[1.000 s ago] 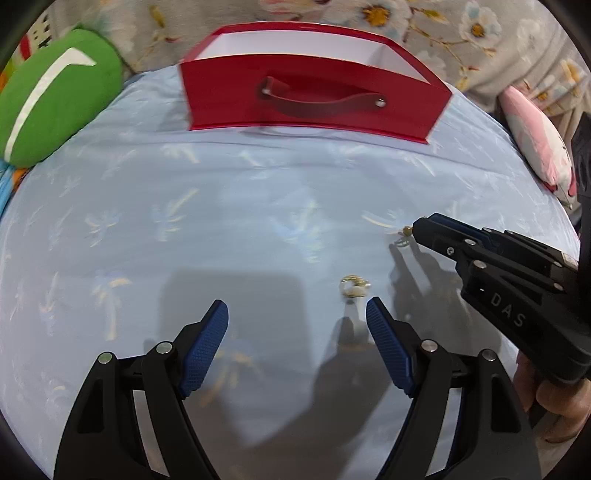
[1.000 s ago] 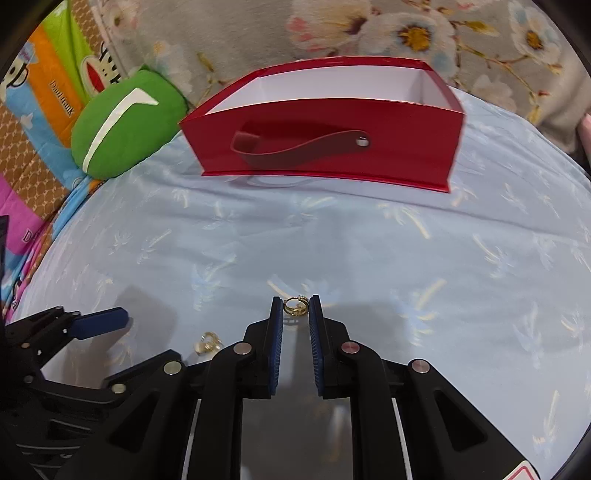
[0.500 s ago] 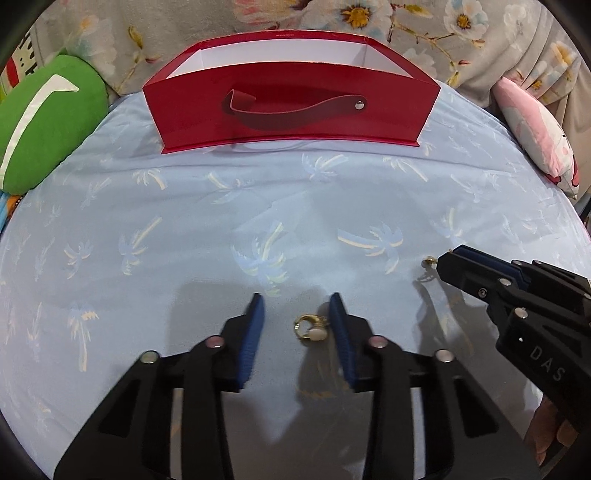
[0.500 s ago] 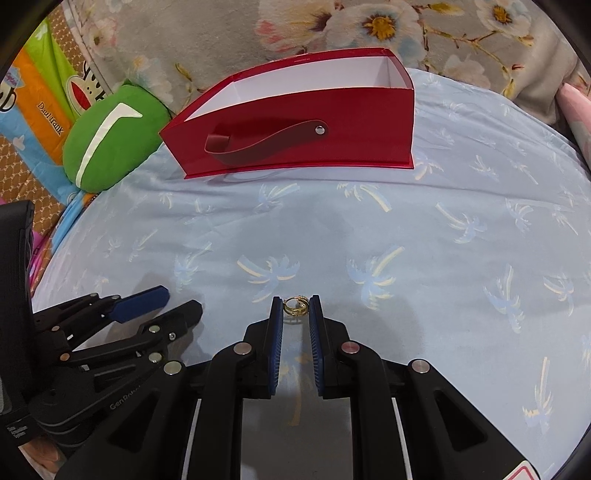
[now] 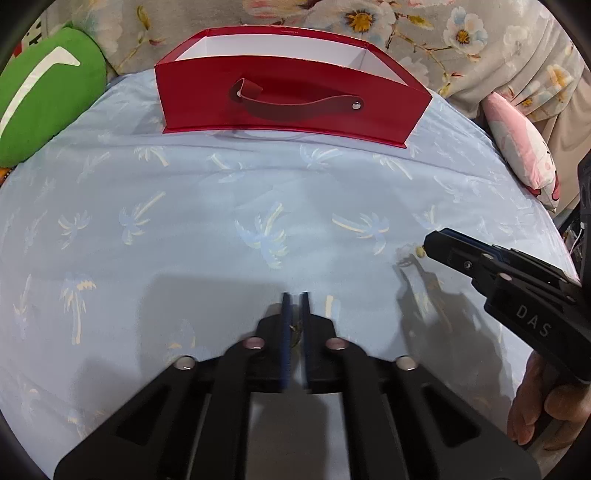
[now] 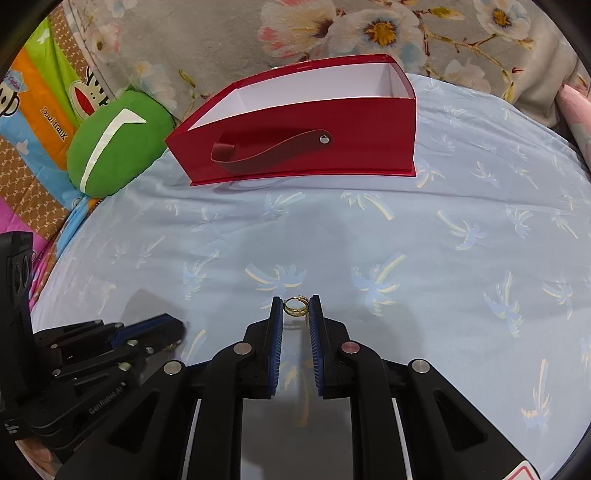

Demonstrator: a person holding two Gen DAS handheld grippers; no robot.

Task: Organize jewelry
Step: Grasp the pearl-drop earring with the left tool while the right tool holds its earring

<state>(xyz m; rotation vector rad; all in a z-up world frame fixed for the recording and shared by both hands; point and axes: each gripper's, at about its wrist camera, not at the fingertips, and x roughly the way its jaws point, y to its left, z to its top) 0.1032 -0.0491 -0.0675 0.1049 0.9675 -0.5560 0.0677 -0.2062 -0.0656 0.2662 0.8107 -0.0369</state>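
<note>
A red open box [image 5: 280, 96] with a strap handle stands at the far side of the blue bedsheet; it also shows in the right wrist view [image 6: 303, 136]. My left gripper [image 5: 294, 299] is shut on a small gold ring [image 5: 295, 329], seen deep between the blue pads. My right gripper [image 6: 296, 301] is shut on a second gold ring [image 6: 295, 307] at its fingertips, held above the sheet. The right gripper shows at the right of the left wrist view [image 5: 428, 243], its ring [image 5: 419, 251] at the tip. The left gripper shows at lower left of the right wrist view [image 6: 177, 328].
A green cushion [image 5: 40, 96] lies at the far left. A pink plush [image 5: 521, 147] lies at the far right. A floral blanket [image 6: 332, 29] rises behind the box. The sheet [image 5: 221, 229] has a palm print.
My left gripper has closed around the gold ring on the sheet and now holds it. Both grippers have risen and moved a little toward the red box.
</note>
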